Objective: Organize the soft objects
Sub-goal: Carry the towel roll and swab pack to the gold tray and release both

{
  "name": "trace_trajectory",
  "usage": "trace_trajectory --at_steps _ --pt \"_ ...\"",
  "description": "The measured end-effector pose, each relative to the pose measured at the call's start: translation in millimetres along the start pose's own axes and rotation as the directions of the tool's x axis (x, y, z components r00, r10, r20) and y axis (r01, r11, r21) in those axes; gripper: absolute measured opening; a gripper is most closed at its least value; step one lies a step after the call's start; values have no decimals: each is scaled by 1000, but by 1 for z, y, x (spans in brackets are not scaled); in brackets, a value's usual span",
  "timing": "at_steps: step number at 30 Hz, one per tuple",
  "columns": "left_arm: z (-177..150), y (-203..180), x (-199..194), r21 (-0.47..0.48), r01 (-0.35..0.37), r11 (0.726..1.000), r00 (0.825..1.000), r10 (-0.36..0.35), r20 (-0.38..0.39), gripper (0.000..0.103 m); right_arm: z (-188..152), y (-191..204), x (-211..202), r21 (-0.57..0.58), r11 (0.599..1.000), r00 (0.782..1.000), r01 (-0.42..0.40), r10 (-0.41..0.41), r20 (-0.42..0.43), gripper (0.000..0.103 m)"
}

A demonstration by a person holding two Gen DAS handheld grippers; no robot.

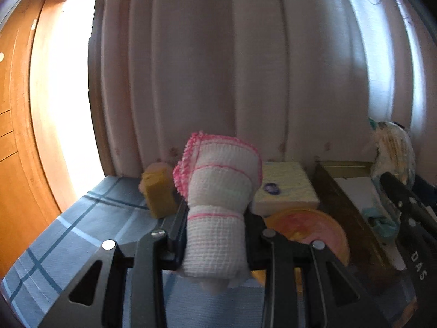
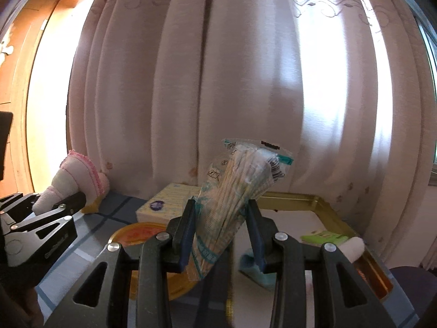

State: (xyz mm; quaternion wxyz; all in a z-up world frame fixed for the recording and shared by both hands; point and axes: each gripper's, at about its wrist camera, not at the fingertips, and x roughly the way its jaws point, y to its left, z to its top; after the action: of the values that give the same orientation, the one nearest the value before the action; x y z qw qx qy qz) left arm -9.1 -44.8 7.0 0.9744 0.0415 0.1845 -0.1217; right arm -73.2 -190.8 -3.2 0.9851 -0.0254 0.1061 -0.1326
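My left gripper is shut on a rolled white cloth with pink trim and holds it upright above the blue checked tablecloth. The cloth also shows at the left of the right wrist view. My right gripper holds a clear plastic packet of cotton swabs, tilted, above the gold-rimmed tray. The packet touches the left finger; a gap shows at the right finger. The packet shows at the right of the left wrist view.
A yellow sponge, a pale yellow tissue pack and an orange round lid lie on the tablecloth. The tray holds a green packet, a white roll and a teal item. A pink curtain hangs behind.
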Motion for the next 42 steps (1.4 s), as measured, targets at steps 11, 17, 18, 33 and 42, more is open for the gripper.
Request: trace_trajectory --at_steps 11,17,18,33,42 --pt "2 -59 1 68 90 994 995 -92 29 31 -3 -53 3 8 995 995 96 -96 5 39" --pt "4 -91 0 113 141 984 988 -147 47 31 -4 -88 7 31 988 988 153 -153 -5 39" --pt "4 -96 1 121 148 982 987 -154 46 31 -4 -92 7 33 987 987 159 -159 -4 39" --pt "7 -171 10 258 278 925 957 -290 10 31 -6 -136 16 19 970 970 243 -242 -34 39" --pt "10 -200 29 259 376 889 926 -364 -96 32 -7 -150 32 19 971 968 237 -235 -88 39"
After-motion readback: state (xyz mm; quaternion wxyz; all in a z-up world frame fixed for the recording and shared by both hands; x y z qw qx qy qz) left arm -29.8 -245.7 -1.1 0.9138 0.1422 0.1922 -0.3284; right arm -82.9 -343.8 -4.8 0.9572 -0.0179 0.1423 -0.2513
